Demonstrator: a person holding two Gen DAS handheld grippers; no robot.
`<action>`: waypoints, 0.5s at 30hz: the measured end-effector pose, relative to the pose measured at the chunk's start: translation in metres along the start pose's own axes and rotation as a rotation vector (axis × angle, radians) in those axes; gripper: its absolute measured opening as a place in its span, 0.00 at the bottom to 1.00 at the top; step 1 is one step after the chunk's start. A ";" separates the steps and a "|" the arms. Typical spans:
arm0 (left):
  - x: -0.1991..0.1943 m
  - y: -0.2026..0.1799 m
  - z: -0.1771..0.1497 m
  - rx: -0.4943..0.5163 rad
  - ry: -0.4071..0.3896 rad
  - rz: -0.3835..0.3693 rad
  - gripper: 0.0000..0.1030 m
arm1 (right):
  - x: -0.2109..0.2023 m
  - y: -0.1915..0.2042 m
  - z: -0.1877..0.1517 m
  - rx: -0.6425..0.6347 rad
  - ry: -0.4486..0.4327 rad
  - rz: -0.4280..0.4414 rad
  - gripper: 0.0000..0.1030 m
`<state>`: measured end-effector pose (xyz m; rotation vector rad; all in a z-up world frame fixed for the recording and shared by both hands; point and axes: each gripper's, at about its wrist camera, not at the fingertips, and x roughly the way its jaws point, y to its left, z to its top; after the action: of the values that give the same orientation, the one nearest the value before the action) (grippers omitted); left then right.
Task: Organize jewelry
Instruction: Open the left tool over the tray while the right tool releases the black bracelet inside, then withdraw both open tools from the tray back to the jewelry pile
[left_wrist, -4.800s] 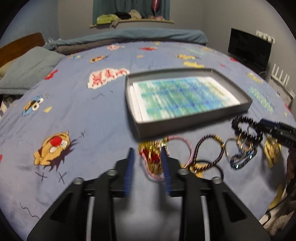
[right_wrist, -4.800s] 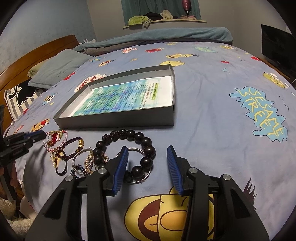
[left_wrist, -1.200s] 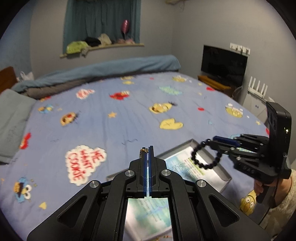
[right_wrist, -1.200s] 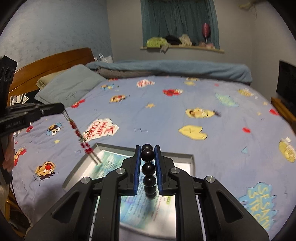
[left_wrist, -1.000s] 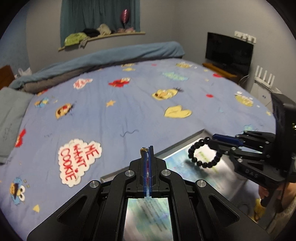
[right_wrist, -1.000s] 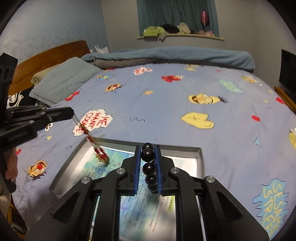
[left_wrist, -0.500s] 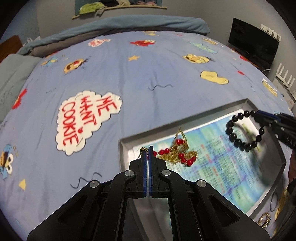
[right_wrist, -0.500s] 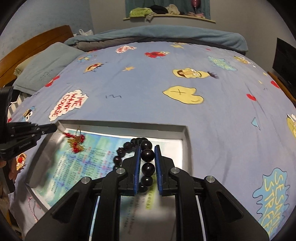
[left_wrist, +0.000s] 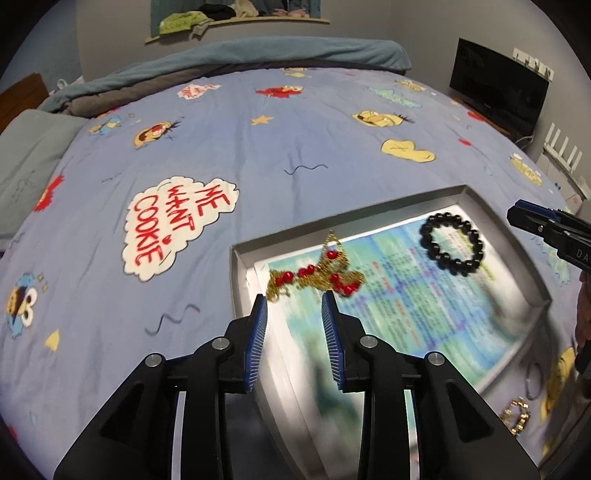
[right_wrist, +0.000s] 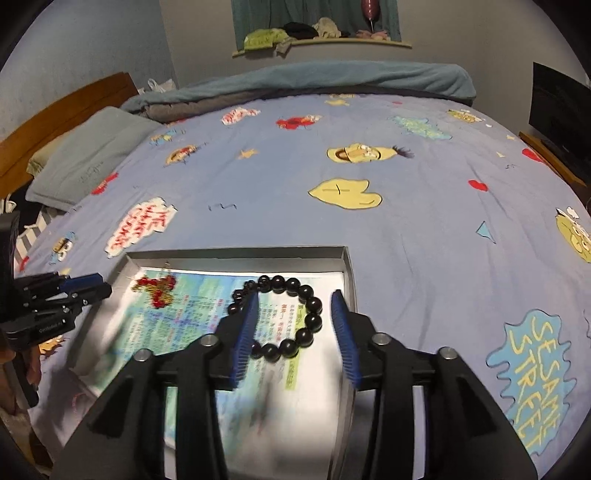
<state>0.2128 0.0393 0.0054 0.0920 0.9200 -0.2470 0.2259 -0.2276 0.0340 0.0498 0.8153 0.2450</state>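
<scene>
1. The black bead bracelet (right_wrist: 280, 317) lies flat on the printed sheet inside the grey tray (right_wrist: 236, 254), near the tray's far right corner. It is judged to be a loop of hard, smooth beads on a flexible cord: light, limp as a whole, and liable to slip unless one bead or the cord between two beads is pinched.
2. The red-and-gold bracelet (left_wrist: 317, 273) is heaped on the same sheet by the tray's left wall. It is judged soft, tangly and light; a hold on a bunched part of the chain would suit it best.
3. The right gripper (right_wrist: 295, 332) is angled downward over the beads. Its jaws are opening, and the loop lies free between and beyond them, untouched by the pads.
4. The left gripper (left_wrist: 294, 325) is likewise pitched down, with jaws opening and nothing pinched; the chain lies just ahead of its tips.
5. More jewelry (left_wrist: 517, 413) remains on the bed (left_wrist: 258, 155) beside the tray.
</scene>
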 end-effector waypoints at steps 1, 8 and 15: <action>-0.007 -0.002 -0.004 -0.002 -0.010 0.000 0.42 | -0.008 0.001 -0.003 0.000 -0.012 -0.001 0.49; -0.045 -0.020 -0.033 -0.018 -0.092 -0.004 0.75 | -0.048 0.010 -0.027 -0.013 -0.056 0.005 0.67; -0.076 -0.034 -0.051 -0.013 -0.129 0.010 0.80 | -0.089 0.017 -0.044 -0.040 -0.114 -0.008 0.83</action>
<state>0.1211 0.0285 0.0360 0.0674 0.7926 -0.2352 0.1321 -0.2347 0.0700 0.0228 0.6971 0.2488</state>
